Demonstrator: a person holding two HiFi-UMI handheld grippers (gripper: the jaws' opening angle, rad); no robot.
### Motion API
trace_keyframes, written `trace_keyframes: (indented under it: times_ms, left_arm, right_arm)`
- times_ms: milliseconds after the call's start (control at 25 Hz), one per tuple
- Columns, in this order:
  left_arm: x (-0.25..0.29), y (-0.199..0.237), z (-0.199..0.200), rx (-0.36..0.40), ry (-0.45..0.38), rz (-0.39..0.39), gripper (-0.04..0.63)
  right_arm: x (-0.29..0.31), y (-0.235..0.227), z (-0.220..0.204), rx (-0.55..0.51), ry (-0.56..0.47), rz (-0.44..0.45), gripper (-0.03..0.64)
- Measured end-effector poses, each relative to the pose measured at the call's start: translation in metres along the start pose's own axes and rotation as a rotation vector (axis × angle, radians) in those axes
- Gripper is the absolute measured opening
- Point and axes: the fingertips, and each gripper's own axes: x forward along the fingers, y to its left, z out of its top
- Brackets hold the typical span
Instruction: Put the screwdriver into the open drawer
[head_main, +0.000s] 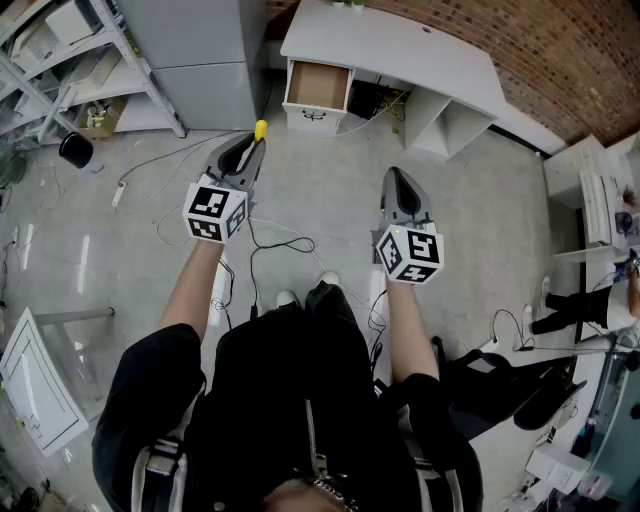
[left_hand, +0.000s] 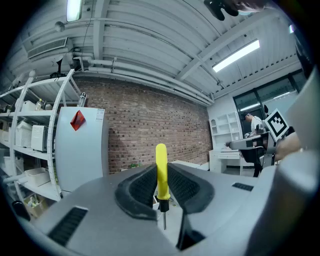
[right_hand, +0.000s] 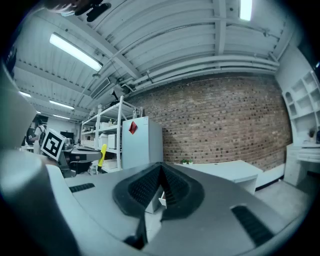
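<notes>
Jaws: left gripper (head_main: 249, 148) clamped on yellow-handled screwdriver (left_hand: 161, 169); right gripper (head_main: 394, 180) closed on nothing.
Open drawer (head_main: 318, 86) of white desk (head_main: 400, 50) lies well ahead of both.

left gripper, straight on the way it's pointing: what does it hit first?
Likely the open drawer, across bare floor. The screwdriver in the left gripper sticks out ahead and would touch first. Depth unclear; grey cabinet sits just left.
</notes>
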Motion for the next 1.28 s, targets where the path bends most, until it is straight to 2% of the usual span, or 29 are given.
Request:
trace_keyframes:
  times_ms: [640, 960, 1280]
  left_arm:
    - [0.004, 0.018, -0.015, -0.018, 0.03, 0.006, 0.08]
    - [0.049, 0.034, -0.023, -0.026, 0.039, 0.003, 0.08]
    - [0.122, 0.076, -0.035, -0.015, 0.061, 0.01, 0.08]
  right_arm:
    - [0.018, 0.01, -0.014, 0.018, 0.038, 0.012, 0.008]
    - [0.062, -0.01, -0.021, 0.04, 0.059, 0.016, 0.008]
    - [0.146, -0.039, -0.029, 0.056, 0.071, 0.034, 0.008]
